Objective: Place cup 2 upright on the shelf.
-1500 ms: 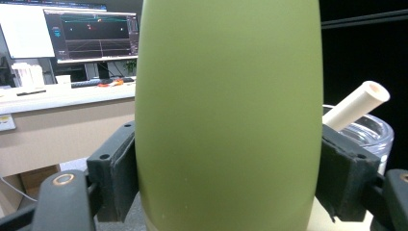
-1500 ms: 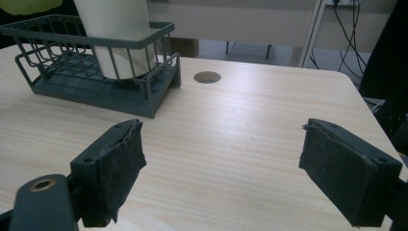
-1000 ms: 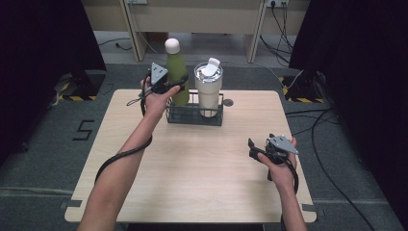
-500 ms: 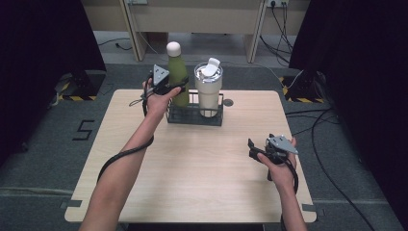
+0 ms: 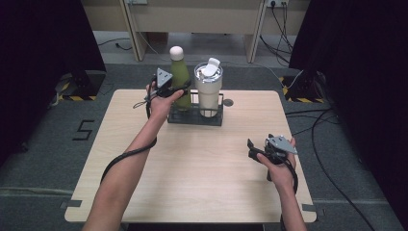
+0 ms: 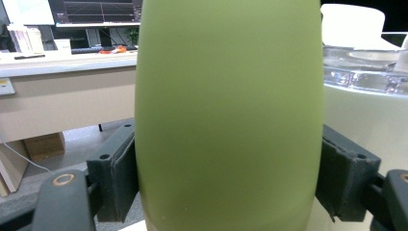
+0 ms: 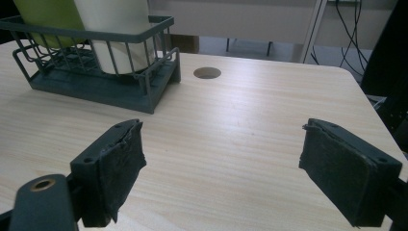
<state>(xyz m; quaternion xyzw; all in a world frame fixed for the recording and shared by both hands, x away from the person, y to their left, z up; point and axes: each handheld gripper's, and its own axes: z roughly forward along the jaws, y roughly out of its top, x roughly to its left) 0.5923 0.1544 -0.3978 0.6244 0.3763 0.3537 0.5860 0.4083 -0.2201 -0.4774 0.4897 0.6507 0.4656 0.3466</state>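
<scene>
A green bottle (image 5: 180, 77) with a white cap stands in the left half of a dark wire rack (image 5: 195, 119) at the table's far middle. My left gripper (image 5: 179, 94) is shut on the bottle's body; in the left gripper view both pads press its sides (image 6: 226, 120). A cream tumbler (image 5: 208, 91) with a clear lid stands in the rack's right half, close beside the bottle. My right gripper (image 5: 251, 148) hovers low over the right part of the table, jaws open and nothing between them (image 7: 223, 168), pointing toward the rack (image 7: 96, 91).
The wooden table (image 5: 202, 173) has a round cable hole (image 5: 228, 102) just right of the rack. Beyond the far edge are a desk, cables and dark curtains at both sides. My left forearm reaches up the table's left half.
My left gripper and the green bottle have come down and slightly right, settling lower in the rack. The right gripper has stayed put.
</scene>
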